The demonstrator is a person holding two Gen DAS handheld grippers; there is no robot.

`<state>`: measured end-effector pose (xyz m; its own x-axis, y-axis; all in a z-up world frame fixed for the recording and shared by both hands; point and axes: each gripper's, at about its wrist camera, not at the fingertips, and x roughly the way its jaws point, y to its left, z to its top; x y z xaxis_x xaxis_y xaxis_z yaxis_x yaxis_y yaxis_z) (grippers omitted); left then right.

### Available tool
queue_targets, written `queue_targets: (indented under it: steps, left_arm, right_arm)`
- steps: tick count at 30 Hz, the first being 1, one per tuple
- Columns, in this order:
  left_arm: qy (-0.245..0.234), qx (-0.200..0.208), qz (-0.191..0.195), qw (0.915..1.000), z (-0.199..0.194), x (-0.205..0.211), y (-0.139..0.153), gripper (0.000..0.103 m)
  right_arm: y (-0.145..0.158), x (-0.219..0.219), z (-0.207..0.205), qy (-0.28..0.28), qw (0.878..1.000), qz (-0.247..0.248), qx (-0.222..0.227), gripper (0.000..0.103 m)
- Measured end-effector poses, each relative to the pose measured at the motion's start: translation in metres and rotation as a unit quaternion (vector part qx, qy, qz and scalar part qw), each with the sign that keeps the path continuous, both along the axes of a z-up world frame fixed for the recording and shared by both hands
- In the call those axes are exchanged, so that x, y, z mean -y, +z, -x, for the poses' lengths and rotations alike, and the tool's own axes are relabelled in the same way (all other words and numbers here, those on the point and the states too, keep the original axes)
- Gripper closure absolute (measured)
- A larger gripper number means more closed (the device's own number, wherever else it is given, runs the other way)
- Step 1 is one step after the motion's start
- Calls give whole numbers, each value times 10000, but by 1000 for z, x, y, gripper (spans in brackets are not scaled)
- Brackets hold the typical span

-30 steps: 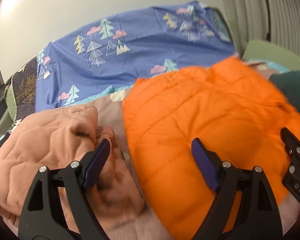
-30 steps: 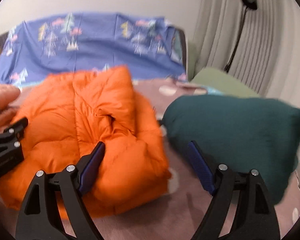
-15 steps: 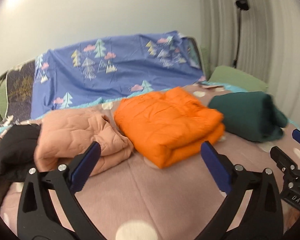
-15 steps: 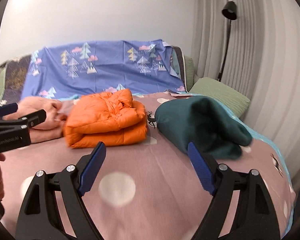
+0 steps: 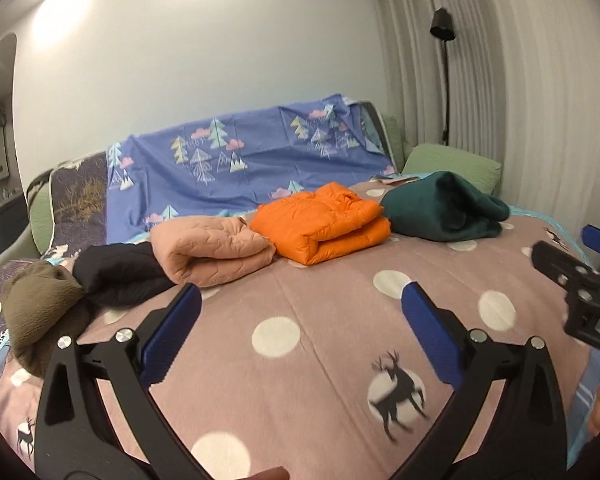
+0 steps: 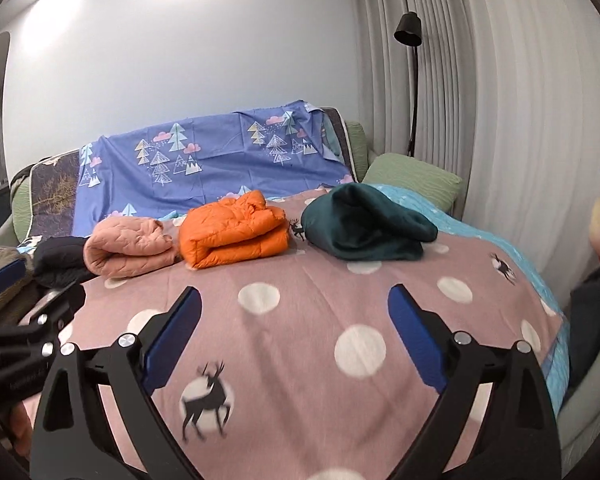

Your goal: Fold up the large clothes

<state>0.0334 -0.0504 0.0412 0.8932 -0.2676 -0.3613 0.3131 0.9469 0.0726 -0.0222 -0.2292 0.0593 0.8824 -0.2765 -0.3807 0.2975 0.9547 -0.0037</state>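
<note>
Holding both tools above the bed [image 5: 340, 360], you have nothing pinched: your left hand-held gripper [image 5: 300, 324] has its jaws spread wide over bare polka-dot blanket, and your right hand-held gripper [image 6: 294, 320] is spread the same way, also empty.

Ahead of both grippers, well beyond the fingertips, 3 folded bundles sit in a row near the headboard end. The orange jacket [image 5: 324, 222] lies straight ahead of your left gripper, folded into a thick block. The pink quilted jacket [image 5: 212, 250] sits just to its left, rolled and touching or nearly touching it. The dark green garment [image 6: 364, 224] lies ahead and slightly right of your right gripper, folded more loosely, with one end drooping.

Further left, beside your left gripper's outer finger, a black garment [image 5: 120, 272] and an olive-brown garment [image 5: 40, 312] lie bunched, apparently not yet folded. I judge these are the remaining work.

The risk lies in reaching for that pile: the black garment presses against the pink one, so dragging it could tug the pink roll open. Puffy quilted fabric also springs back, so a shallow pinch may slip off. The green bundle could slump if bumped.
</note>
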Motion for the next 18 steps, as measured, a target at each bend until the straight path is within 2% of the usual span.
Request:
queue_targets:
  steps: [5, 9, 14, 18]
  left_arm:
    - [80, 360, 137, 9992, 49, -14, 4, 2]
    - [50, 17, 254, 9997, 62, -24, 4, 2]
    - [186, -411, 494, 9978, 69, -38, -13, 2]
    - [339, -675, 406, 9963, 68, -39, -24, 2]
  right_arm:
    - [1, -18, 26, -5, 9997, 234, -41, 8]
    - [1, -22, 38, 48, 9998, 162, -45, 8]
    - [-3, -27, 49, 54, 9996, 279, -19, 8]
    - [-5, -36, 53, 171, 9990, 415, -50, 8]
